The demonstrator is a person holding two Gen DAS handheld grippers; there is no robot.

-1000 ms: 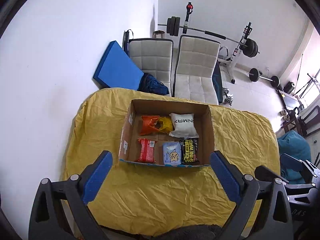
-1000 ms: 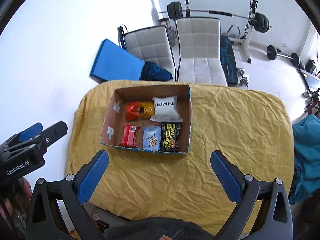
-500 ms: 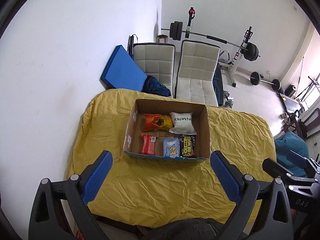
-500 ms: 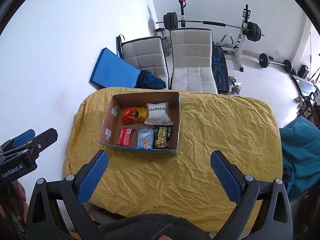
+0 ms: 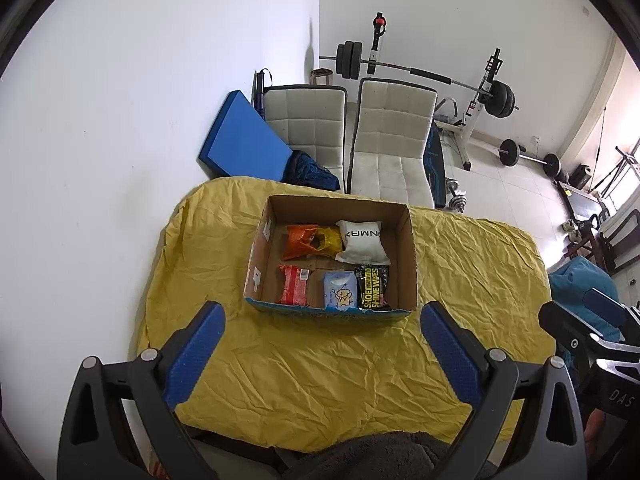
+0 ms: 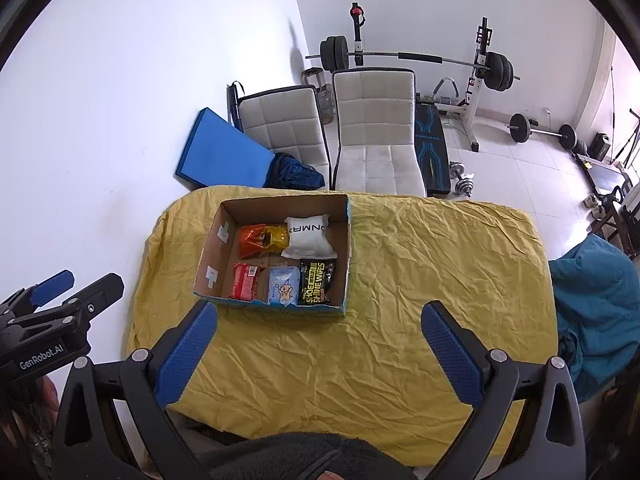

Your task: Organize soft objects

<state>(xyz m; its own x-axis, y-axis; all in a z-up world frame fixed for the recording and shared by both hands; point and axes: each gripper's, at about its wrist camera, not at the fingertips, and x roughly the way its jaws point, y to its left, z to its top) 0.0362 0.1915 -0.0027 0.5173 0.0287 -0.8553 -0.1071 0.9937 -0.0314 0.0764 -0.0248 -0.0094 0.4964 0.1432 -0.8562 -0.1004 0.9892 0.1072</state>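
A cardboard box [image 5: 408,256] [image 6: 348,240] stands on a table with a yellow cloth [image 5: 320,372] [image 6: 432,280]. Inside lie an orange packet [image 5: 310,240] [image 6: 262,238], a white pouch [image 5: 362,240] [image 6: 308,236], a red packet [image 5: 294,290] [image 6: 244,280], a light blue wipes pack [image 5: 339,294] [image 6: 283,285] and a black shoe wipes pack [image 5: 373,292] [image 6: 317,282]. My left gripper [image 5: 322,348] is open and empty, held high and back from the box. My right gripper [image 6: 318,346] is open and empty, also high above the table's near edge.
Two white chairs [image 5: 392,140] [image 5: 308,128] stand behind the table, with a blue mat [image 5: 240,140] against the wall. A barbell rack [image 5: 480,92] and weights are at the back right. A teal beanbag [image 6: 592,300] sits right of the table.
Both grippers have pulled back and up from the table, so the box looks smaller and farther. The box and its contents have not moved.
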